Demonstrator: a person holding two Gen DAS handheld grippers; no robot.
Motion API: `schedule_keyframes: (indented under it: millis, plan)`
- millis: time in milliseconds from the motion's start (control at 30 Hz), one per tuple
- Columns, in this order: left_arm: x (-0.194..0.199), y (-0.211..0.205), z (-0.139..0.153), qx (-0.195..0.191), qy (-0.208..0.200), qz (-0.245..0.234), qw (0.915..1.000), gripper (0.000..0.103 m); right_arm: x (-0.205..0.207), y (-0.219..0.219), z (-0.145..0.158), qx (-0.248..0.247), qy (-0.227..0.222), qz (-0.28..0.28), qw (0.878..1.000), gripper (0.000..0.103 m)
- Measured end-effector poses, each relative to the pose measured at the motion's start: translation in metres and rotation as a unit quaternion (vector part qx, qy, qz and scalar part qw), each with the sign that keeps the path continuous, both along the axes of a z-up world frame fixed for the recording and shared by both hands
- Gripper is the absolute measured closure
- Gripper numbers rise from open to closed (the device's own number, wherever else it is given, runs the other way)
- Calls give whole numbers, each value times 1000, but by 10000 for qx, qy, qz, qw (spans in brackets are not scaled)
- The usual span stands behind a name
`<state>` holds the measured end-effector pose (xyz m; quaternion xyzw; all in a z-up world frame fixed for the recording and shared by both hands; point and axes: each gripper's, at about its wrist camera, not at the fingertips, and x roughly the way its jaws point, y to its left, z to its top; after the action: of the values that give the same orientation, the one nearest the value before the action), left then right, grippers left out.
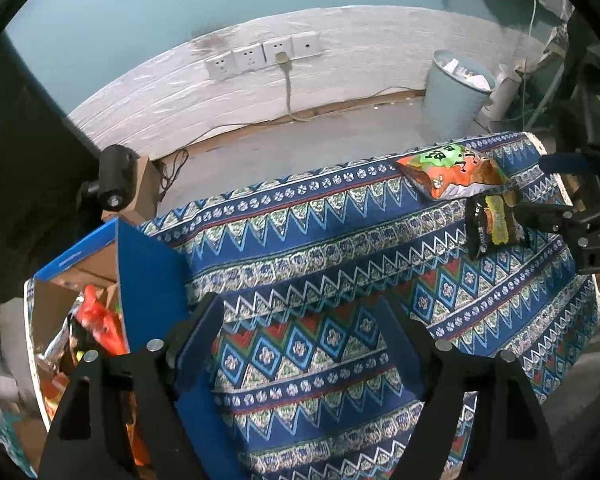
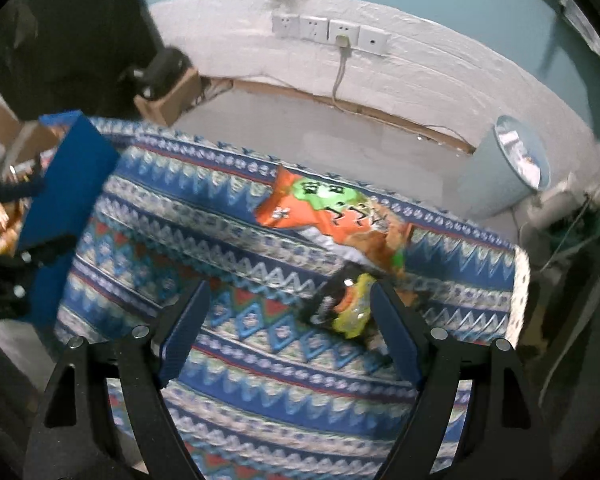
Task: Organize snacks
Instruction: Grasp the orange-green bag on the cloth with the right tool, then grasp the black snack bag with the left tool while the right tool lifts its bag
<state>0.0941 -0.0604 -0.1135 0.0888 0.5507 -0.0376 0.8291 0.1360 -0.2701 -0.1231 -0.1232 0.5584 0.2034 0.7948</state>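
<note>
My table wears matt woven cloth (image 1: 340, 240); the orange snack bag (image 2: 332, 216) is glossy plastic film, the box (image 1: 148, 272) smooth printed cardboard.

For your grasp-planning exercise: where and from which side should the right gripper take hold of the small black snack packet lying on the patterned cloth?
Grip the black snack packet across its narrow width, from above. It lies flat on the patterned cloth, so no edge is raised. The right gripper is open, angled steeply down, one finger by the packet. Probably stay clear of the orange chip bag beside it.

Tablecloth (image 1: 320, 240) blue geometric zigzags, diamonds; snack bag (image 1: 452, 172) orange-green; small packet (image 1: 494, 224) black-yellow; box (image 1: 148, 272) blue
</note>
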Motion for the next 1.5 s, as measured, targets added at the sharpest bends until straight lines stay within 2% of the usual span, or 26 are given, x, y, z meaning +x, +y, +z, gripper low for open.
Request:
schedule_keyframes:
  millis: [133, 333, 467, 733, 900, 1000, 1033, 1133, 1200, 1267, 1367, 1500]
  plan:
    - [19, -2, -12, -48, 87, -58, 9999, 23, 17, 0, -11, -204, 101, 306, 9993, 21]
    - [46, 6, -37, -222, 337, 165, 9990, 23, 42, 11, -29, -699, 0, 913, 9934, 21]
    - [51, 6, -47, -357, 376, 139, 9986, 23, 54, 10, -45, -876, -130, 1196, 9889, 21]
    - [64, 10, -69, -386, 539, 136, 9977, 23, 66, 15, -74, -894, -113, 1597, 9830, 21]
    - [67, 10, -75, -426, 661, 193, 9967, 23, 67, 27, -92, -1234, -174, 1800, 9757, 21]
    - [64, 8, -76, -451, 692, 125, 9965, 23, 65, 30, -107, -1632, -182, 1954, 9669, 21]
    - [61, 8, -76, -426, 698, 100, 9966, 23, 63, 29, -111, -1695, -151, 1974, 9654, 23]
    - [56, 5, -79, -433, 759, 62, 9962, 23, 63, 21, -116, -1715, 122, 1917, 9663, 40]
    - [52, 2, -80, -439, 788, 34, 9959, 23, 62, 16, -117, -1787, 226, 1862, 9659, 42]
    - [50, -2, -80, -415, 797, -39, 9959, 23, 61, 8, -114, -1863, 232, 1704, 9673, 50]
    - [42, -11, -77, -335, 760, -170, 9964, 23, 63, -3, -109, -1879, 239, 1501, 9703, 56]
    - [33, -20, -73, -300, 752, -270, 9963, 23, 60, -22, -106, -2015, 268, 1213, 9716, 56]
